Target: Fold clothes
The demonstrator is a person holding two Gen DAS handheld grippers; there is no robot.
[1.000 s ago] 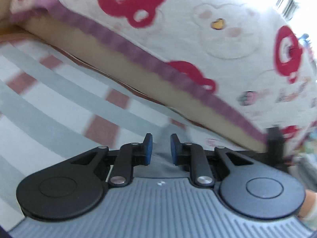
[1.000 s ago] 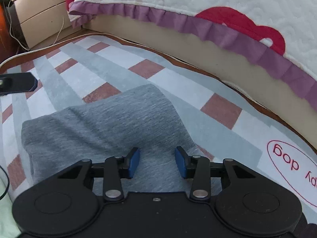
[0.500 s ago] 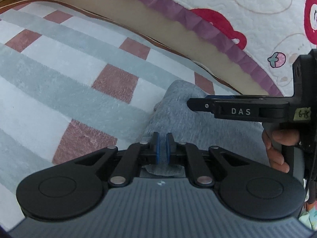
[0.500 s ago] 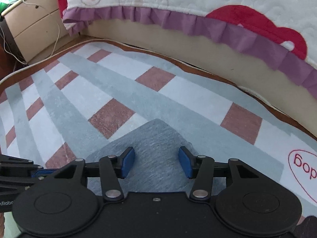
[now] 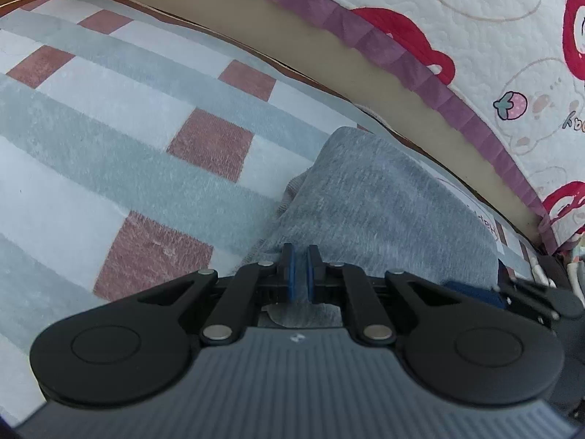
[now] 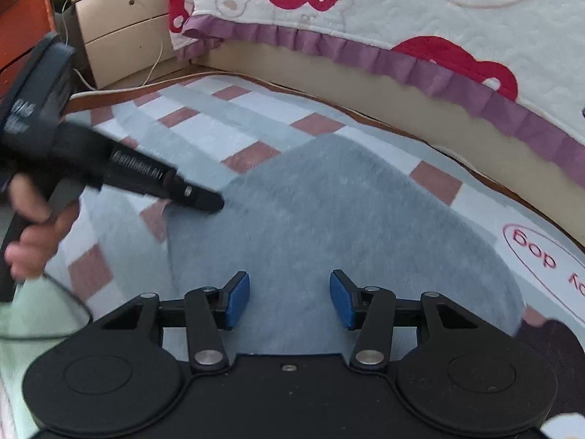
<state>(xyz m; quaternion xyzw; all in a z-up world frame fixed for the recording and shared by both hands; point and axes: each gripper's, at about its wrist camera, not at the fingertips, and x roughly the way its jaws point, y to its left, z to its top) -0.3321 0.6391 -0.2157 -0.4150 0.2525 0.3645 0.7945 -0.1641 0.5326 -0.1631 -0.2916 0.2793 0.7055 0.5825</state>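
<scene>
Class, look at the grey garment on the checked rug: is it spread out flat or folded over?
Folded. The grey garment lies as a compact, thick pad with a rounded doubled edge, a second layer showing at its side, on the checked rug.

Rug (image 6: 541, 256): red letters inside a red oval, upside down, "dog" legible. Left view: rug edge shows partial "Happy". Bedspread (image 5: 574, 122): small script, unreadable. Left hand-held gripper (image 6: 204, 201) body: blurred lettering, illegible.

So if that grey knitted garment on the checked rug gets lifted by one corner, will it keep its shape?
Probably not. The grey knitted garment lies soft and rounded at its fold, so it would likely droop. It looks light, since the left gripper pinches just an edge. The checked rug looks fuzzy, so it may drag slightly.
</scene>
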